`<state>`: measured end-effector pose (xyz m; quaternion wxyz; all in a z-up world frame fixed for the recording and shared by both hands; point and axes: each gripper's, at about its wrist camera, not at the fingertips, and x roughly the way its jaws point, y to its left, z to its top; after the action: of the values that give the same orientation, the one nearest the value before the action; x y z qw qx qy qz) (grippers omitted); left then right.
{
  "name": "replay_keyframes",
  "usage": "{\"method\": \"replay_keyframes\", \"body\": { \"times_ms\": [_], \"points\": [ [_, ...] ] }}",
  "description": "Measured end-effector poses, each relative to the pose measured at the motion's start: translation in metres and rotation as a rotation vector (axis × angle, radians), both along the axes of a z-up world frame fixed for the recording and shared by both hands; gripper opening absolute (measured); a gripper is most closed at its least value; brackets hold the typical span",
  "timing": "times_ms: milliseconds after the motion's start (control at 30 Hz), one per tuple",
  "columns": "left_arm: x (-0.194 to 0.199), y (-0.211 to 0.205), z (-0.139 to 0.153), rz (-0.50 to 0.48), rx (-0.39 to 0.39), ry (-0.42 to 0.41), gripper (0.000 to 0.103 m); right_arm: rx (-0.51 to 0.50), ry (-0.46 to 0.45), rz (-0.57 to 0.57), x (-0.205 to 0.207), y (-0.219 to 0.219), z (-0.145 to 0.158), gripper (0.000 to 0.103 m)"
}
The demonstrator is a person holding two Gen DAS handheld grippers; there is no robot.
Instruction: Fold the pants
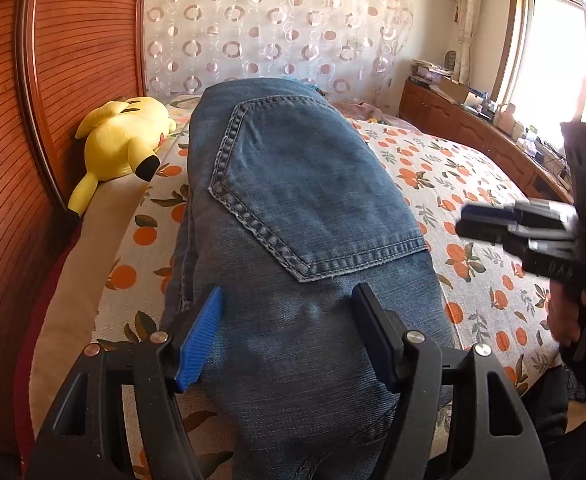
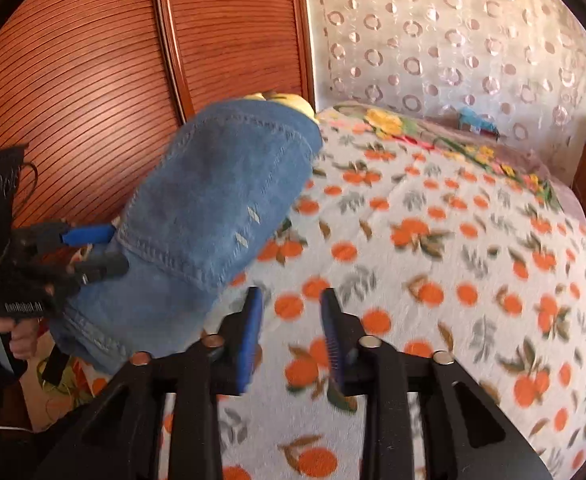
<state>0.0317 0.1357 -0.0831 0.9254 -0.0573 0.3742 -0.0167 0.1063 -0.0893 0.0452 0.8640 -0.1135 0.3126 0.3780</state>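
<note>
Two blue-padded fingers of the left gripper stand wide apart, one each side of the folded jeans, w/ the denim running between them; pads don't seem to press the cloth. Jeans lie in a thick folded bundle on the bed, back pocket facing up, near the bed's edge by the wooden slatted wall.

Right gripper: fingers part-open, a moderate gap, nothing between them; only the orange-print bedspread shows below. It sits just right of the jeans, not touching.

No containers in either view, except what looks like a cardboard box on the cabinet; contents can't be made out.

View differences: left wrist cam shows a yellow plush toy lying at the bed's edge next to the jeans, plus the window, cluttered cabinet & a hand on the right gripper's handle. Right wrist cam hides nearly all of the toy behind the jeans, only a yellow sliver, but shows the left gripper side-on at the jeans' near end, a hand on its handle, & a floral blanket at the bed's far end. Circle-pattern curtain in both.
</note>
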Motion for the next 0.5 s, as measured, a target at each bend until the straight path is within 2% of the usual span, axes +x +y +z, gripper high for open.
{"method": "replay_keyframes", "body": {
  "times_ms": [267, 500],
  "points": [
    [0.000, 0.004, 0.004, -0.002, -0.022, 0.005, 0.069, -0.009, -0.059, 0.064, 0.044, 0.042, 0.032, 0.042],
    [0.003, 0.021, 0.016, 0.052, -0.011, -0.002, 0.069, -0.002, -0.020, 0.132, 0.103, 0.088, 0.037, 0.043]
  ]
}}
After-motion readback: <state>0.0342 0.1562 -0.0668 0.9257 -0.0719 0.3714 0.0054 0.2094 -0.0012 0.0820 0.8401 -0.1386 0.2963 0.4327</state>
